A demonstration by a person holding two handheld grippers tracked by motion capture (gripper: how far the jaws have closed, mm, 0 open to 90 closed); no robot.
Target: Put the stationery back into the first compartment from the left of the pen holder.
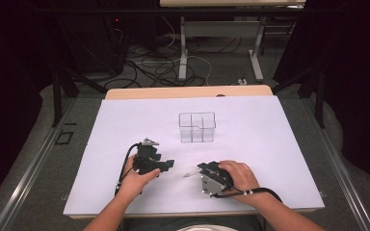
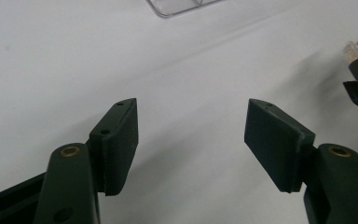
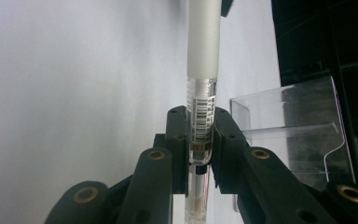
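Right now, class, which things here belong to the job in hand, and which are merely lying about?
Probably in the job:
- pen, clamped in the right gripper
- clear divided holder on the white sheet
- left gripper, fingers open, holding nothing

Just lying about:
- cables on the floor
- far table's legs

A white sheet (image 1: pixel 270 144) covers most of a wooden table (image 1: pixel 188 91), whose far edge stays bare. Beyond it, black and white cables (image 1: pixel 149 67) tangle on the grey floor (image 1: pixel 38 163) around the white legs of a second table (image 1: pixel 183 48). Dark curtains (image 1: pixel 9 72) hang on both sides, and a small red light (image 1: pixel 117 20) glows far left
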